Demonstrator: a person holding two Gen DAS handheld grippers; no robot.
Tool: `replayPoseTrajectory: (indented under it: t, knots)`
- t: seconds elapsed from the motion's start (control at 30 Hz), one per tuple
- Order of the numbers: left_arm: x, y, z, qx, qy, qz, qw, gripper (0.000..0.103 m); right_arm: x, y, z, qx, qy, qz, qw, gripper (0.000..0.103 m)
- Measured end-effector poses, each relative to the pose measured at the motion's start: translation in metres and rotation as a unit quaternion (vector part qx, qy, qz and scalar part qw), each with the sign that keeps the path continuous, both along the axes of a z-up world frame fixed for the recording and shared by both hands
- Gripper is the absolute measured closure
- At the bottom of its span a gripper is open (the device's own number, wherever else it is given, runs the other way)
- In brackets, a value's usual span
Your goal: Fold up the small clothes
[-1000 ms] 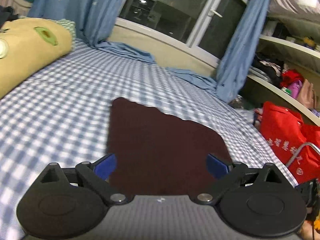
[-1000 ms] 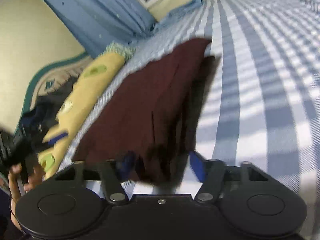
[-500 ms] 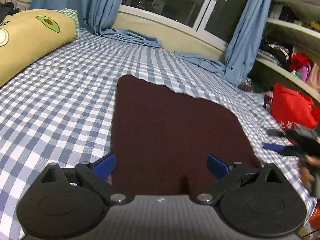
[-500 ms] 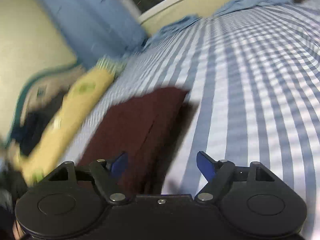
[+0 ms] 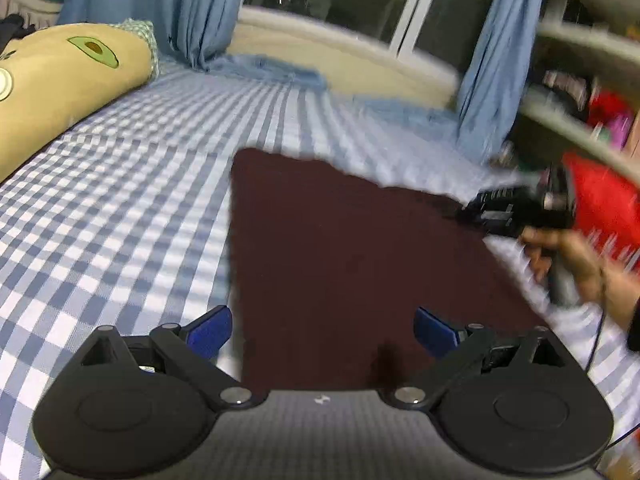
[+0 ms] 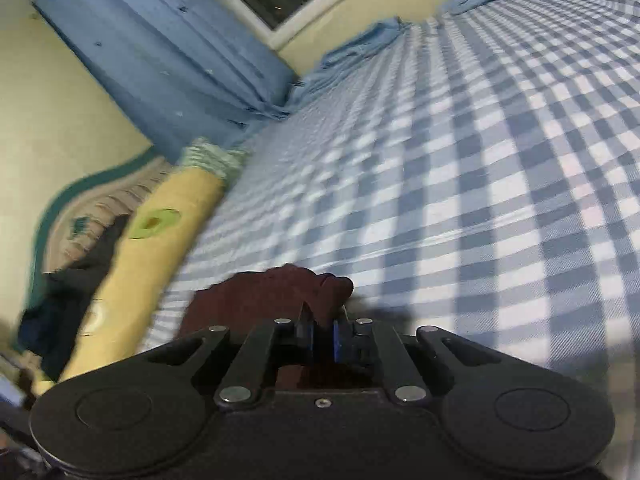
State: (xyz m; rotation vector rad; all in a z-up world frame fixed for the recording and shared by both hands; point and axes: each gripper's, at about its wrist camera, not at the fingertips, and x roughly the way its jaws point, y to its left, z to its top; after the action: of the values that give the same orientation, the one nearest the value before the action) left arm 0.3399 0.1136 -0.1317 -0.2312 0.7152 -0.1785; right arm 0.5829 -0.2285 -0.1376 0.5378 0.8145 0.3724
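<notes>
Right wrist view: right gripper (image 6: 320, 334) pinching a bunched edge of the maroon cloth (image 6: 276, 292), lying on the checked bed (image 6: 460, 168). Left gripper (image 5: 322, 330) hovering wide open, empty, over the cloth's near edge.

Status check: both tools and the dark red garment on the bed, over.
Right tool just closed, pinching the dark red garment at its edge. Left tool open above the near hem. Garment flat on checked sheet. Nothing in the way.
</notes>
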Motion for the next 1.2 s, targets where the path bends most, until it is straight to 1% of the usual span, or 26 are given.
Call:
replayPoseTrajectory:
  t: [0.03,0.07,0.1,0.13,0.17,0.23,0.3,0.33,0.37,0.4,0.43,0.5,0.63,0.7,0.77,0.8,0.83,0.87,0.9,0.93,0.97,1.0,1.07,1.13,1.17,1.2]
  knots:
    - [0.004,-0.003,-0.007,0.006,0.018,-0.004,0.9998,0.006,0.002,-0.004,-0.01,-0.012,0.018,-0.011,1.0,0.094]
    - [0.004,-0.003,-0.012,0.001,0.026,-0.009,0.9996,0.007,0.006,-0.009,-0.023,-0.012,0.041,-0.024,0.999,0.095]
    - [0.003,-0.002,-0.016,-0.005,0.03,-0.011,0.9995,0.007,0.007,-0.012,-0.033,0.008,0.052,-0.031,0.998,0.095]
    - [0.002,-0.001,-0.018,-0.006,0.033,-0.01,0.9994,0.007,0.004,-0.019,-0.04,0.042,0.051,-0.042,0.997,0.094]
    - [0.0,0.0,-0.018,-0.004,0.031,-0.01,0.9995,0.006,0.001,-0.022,-0.043,0.062,0.052,-0.046,0.996,0.091]
    - [-0.005,0.004,-0.016,0.002,0.027,-0.008,0.9996,0.006,-0.007,-0.027,-0.039,0.073,0.049,-0.047,0.995,0.078]
    - [-0.012,0.01,-0.01,0.009,0.019,-0.005,0.9998,0.006,-0.023,-0.04,-0.028,0.065,0.041,-0.063,0.995,0.05]
    - [-0.014,0.012,-0.007,0.012,0.016,-0.002,0.9998,0.006,-0.033,-0.046,-0.02,0.058,0.032,-0.067,0.996,0.047]
    - [-0.018,0.016,-0.002,0.014,0.011,0.001,0.9998,0.006,-0.044,-0.049,-0.011,0.052,0.024,-0.063,0.996,0.047]
    - [-0.021,0.019,0.003,0.014,0.005,0.005,0.9999,0.006,-0.054,-0.052,-0.004,0.051,0.018,-0.05,0.997,0.051]
    - [-0.025,0.022,0.009,0.013,-0.003,0.01,0.9999,0.006,-0.065,-0.054,0.003,0.052,0.013,-0.034,0.998,0.052]
    - [-0.029,0.024,0.021,0.008,-0.019,0.014,0.9997,0.006,-0.092,-0.049,0.019,0.05,0.002,-0.013,0.999,0.053]
    - [-0.025,0.017,0.037,0.0,-0.047,0.005,0.9989,0.005,-0.152,-0.018,0.043,0.077,-0.034,0.059,0.995,0.053]
    - [-0.021,0.01,0.035,-0.005,-0.049,-0.007,0.9988,0.005,-0.176,0.001,0.045,0.095,-0.046,0.085,0.991,0.053]
    - [-0.016,0.002,0.025,-0.016,-0.041,-0.023,0.9988,0.005,-0.193,0.016,0.039,0.1,-0.044,0.091,0.99,0.053]
    - [-0.015,-0.002,0.018,-0.011,-0.033,-0.028,0.999,0.005,-0.196,0.02,0.034,0.095,-0.041,0.086,0.991,0.053]
    - [-0.014,-0.006,0.011,0.002,-0.025,-0.03,0.9992,0.005,-0.202,0.024,0.027,0.086,-0.039,0.083,0.992,0.053]
    - [-0.012,-0.008,0.002,0.018,-0.013,-0.027,0.9994,0.005,-0.208,0.025,0.021,0.073,-0.034,0.079,0.994,0.058]
    - [-0.012,-0.008,-0.008,0.023,0.001,-0.025,0.9994,0.005,-0.213,0.026,0.015,0.06,-0.03,0.071,0.995,0.07]
    - [-0.011,-0.005,-0.016,0.02,0.016,-0.022,0.9994,0.005,-0.22,0.022,0.008,0.055,-0.028,0.063,0.996,0.076]
    - [-0.012,0.0,-0.022,0.009,0.024,-0.017,0.9995,0.005,-0.225,0.019,0.002,0.052,-0.022,0.057,0.997,0.087]
    - [-0.015,0.004,-0.023,0.002,0.017,-0.015,0.9997,0.005,-0.227,0.017,-0.003,0.049,-0.013,0.053,0.997,0.093]
    - [-0.022,0.007,-0.015,0.003,0.011,-0.012,0.9999,0.005,-0.232,0.012,-0.008,0.051,-0.003,0.045,0.998,0.092]
    - [-0.032,0.01,-0.002,0.014,-0.004,-0.007,0.9999,0.005,-0.237,0.013,-0.003,0.044,-0.007,0.046,0.998,0.083]
    - [-0.038,0.013,0.007,0.02,-0.015,-0.006,0.9997,0.005,-0.239,0.015,0.003,0.039,-0.014,0.047,0.998,0.075]
    - [-0.043,0.017,0.014,0.024,-0.026,-0.002,0.9994,0.004,-0.244,0.016,0.01,0.036,-0.024,0.049,0.998,0.069]
